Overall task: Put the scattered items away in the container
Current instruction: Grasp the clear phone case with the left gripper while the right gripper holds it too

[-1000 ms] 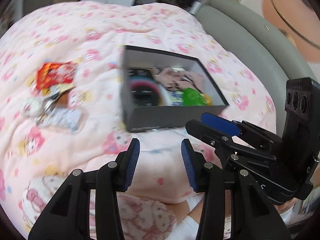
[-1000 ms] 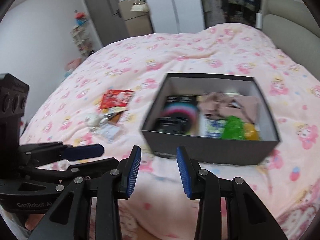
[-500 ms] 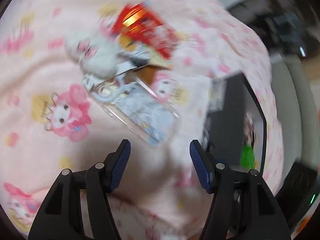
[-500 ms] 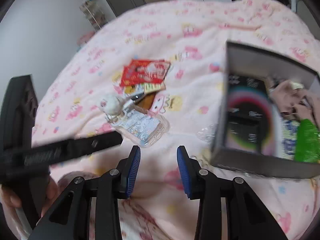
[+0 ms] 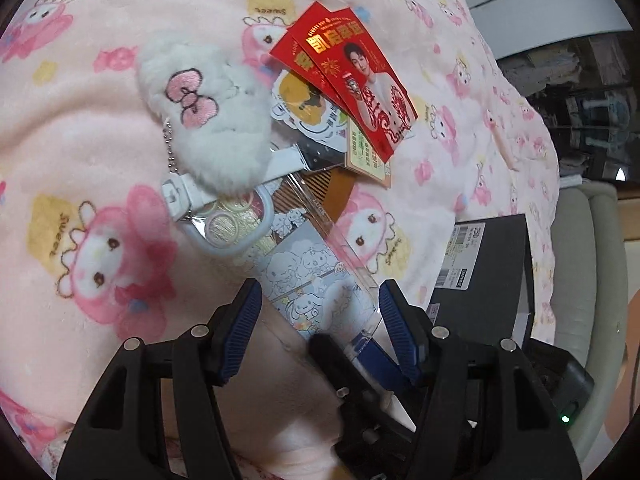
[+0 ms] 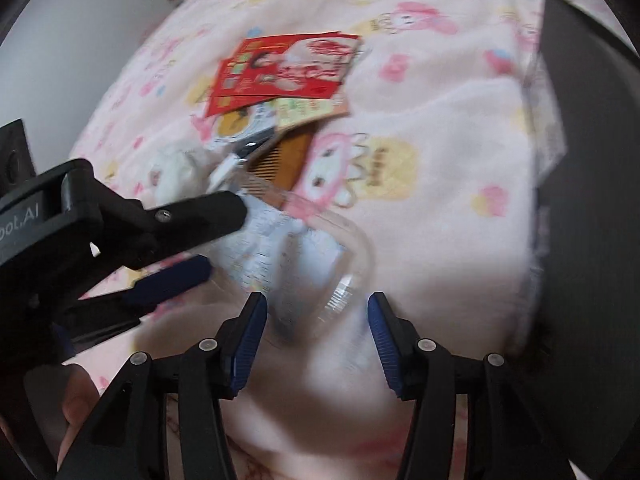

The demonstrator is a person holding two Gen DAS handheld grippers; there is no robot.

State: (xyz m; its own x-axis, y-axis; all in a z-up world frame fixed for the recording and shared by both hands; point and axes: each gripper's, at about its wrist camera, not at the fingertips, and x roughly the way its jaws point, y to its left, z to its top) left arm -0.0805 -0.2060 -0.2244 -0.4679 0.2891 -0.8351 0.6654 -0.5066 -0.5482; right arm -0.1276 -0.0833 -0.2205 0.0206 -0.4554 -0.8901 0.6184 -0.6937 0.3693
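A clear pouch with a cartoon print [image 5: 316,280] lies on the pink blanket, at the near end of a small pile. My left gripper [image 5: 320,328] is open and straddles the pouch's near end without its pads touching. From the other side my right gripper [image 6: 316,328] hovers over the same pouch [image 6: 320,264]; its jaws are opening and their pads stay clear of it. The pile also holds a white plush with a pink bow [image 5: 208,120], red envelopes [image 5: 348,76], a brown comb [image 5: 332,196] and a small ring pouch [image 5: 228,224]. The black box [image 6: 592,160] stands to the right.
The pink cartoon blanket [image 5: 80,140] is soft and uneven. My left gripper [image 6: 208,244] crosses the left of the right wrist view, close to my right one. A grey padded headboard [image 5: 580,260] rises beyond the box [image 5: 488,272].
Both grippers have swung away from the box and dropped down to the pile. The left one has rolled and widened its jaws. The right one's jaws have widened a little.
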